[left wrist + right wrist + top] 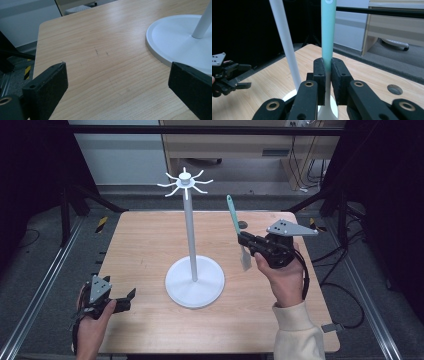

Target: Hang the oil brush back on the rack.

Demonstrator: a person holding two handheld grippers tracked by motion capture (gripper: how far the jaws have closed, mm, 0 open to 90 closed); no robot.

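- Nearest us, the left gripper [131,295] rests open at the tabletop's [150,240] near left corner.
- Our right gripper [326,75] clamps the spatula [235,222], handle up, right of the hook stand [190,227].

The spatula [328,30] handle's top, perhaps holed, runs past the frame edge.

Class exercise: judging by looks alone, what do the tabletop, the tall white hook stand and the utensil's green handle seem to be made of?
Pale wooden tabletop: wood or wood-look laminate, matte; fine straight grain lines show.
Tall white hook stand: probably painted metal or plastic; smooth, even white with a soft sheen on its round base.
Mint-green utensil handle, clamped in the right gripper: likely plastic or silicone; uniform colour, satin surface.
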